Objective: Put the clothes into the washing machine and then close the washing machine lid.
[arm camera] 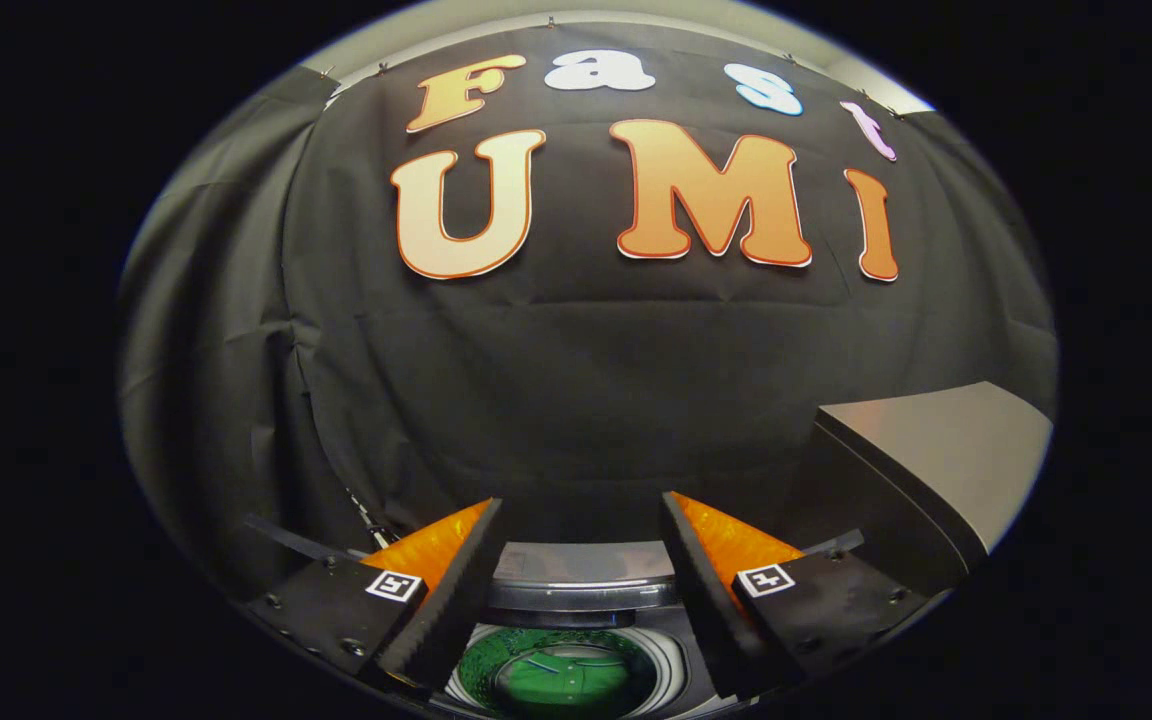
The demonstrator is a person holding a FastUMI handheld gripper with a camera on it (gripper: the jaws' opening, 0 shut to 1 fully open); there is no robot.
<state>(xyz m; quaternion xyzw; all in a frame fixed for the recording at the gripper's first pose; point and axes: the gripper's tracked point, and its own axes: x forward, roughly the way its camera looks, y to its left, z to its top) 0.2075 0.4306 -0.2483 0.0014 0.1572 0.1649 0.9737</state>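
Observation:
My gripper (pixel 581 520) is open, its two fingers spread wide with nothing between them. Below and between the fingers lies the washing machine (pixel 576 575), its top opening showing a round drum (pixel 556 675) with a green inside. I cannot tell whether any clothes lie in the drum. The machine's grey back panel (pixel 581 565) sits just past the drum, between the fingertips. The gripper hangs above the machine and looks toward the black cloth wall (pixel 576 380) beyond it.
To the right of the right finger stands a raised grey flat panel (pixel 946 450) with a dark edge, which may be the machine's lifted lid. The cloth wall (pixel 236 400) wraps round the left side too.

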